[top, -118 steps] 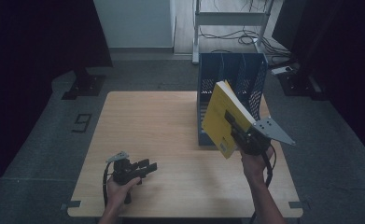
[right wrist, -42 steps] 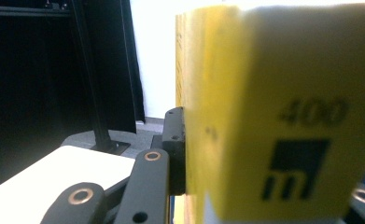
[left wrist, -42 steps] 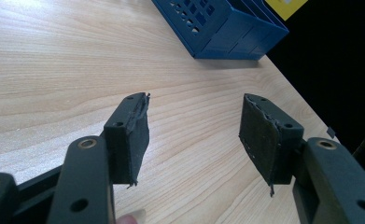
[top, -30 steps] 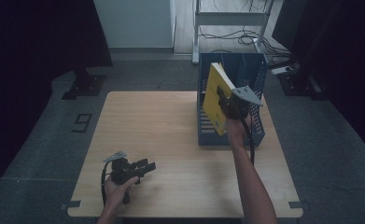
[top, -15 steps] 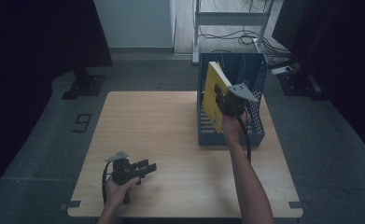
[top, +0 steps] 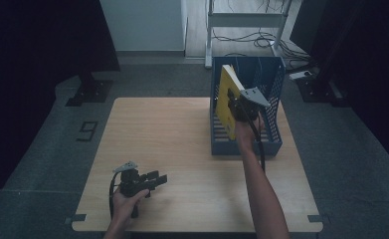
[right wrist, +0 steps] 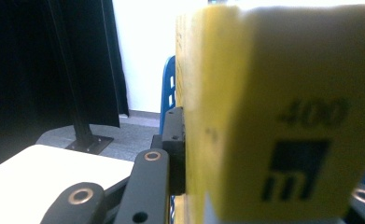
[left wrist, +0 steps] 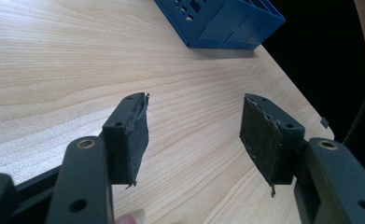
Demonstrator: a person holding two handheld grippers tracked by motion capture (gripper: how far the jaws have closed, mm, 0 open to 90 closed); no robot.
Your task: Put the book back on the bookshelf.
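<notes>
My right gripper [top: 236,105] is shut on a thick yellow book [top: 227,101], holding it upright and tilted over the left part of the blue slotted file rack [top: 271,112]. In the right gripper view the book's spine [right wrist: 273,116] is close up, with a black pad [right wrist: 175,149] pressed on its left side. My left gripper [top: 154,179] rests on the table near the front left, open, with nothing between its pads [left wrist: 131,137]. The rack [left wrist: 217,23] lies ahead of it.
The wooden table [top: 162,134] has bare room across its left and middle. The rack stands at the back right corner. A metal shelf frame [top: 242,22] with cables stands beyond the table. Dark curtains [top: 43,45] hang at both sides.
My right gripper carried the yellow book from in front of the rack up and back over it, then lowered it slightly into the rack's left part. The left gripper stayed put.
</notes>
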